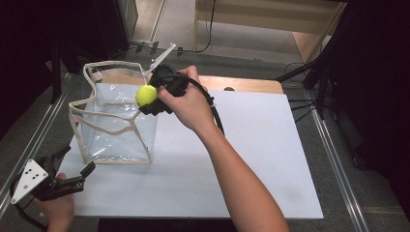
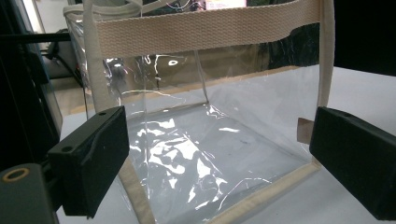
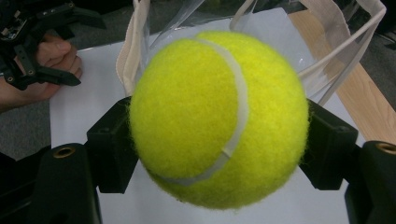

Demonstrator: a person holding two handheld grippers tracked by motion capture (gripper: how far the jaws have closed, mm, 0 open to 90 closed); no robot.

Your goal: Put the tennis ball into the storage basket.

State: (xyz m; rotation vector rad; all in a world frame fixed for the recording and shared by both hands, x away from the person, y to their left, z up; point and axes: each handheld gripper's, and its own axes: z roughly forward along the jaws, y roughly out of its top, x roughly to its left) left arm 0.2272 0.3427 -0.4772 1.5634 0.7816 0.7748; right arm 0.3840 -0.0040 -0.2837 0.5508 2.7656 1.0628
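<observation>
- The clear bag (image 1: 116, 116) stands upright at the left of the white board (image 1: 251, 159) in the high view; its mouth faces up and is open, with cream straps (image 1: 109, 65) arching over the far rim.
- The right gripper (image 1: 152, 99), clamped on a tennis ball (image 1: 146, 94), sits at the bag's upper right corner, blocking that edge of the mouth.
- The right forearm (image 1: 237, 179) crosses the board from bottom centre to the bag, splitting the free surface.
- Right of the forearm the board lies bare to its edge.
- The left gripper (image 1: 72, 181), jaws apart, sits at lower left, near the bag's front corner; bare board lies between them.
- In the left gripper view the bag's wall (image 2: 210, 140) stands straight ahead between the jaws.
</observation>
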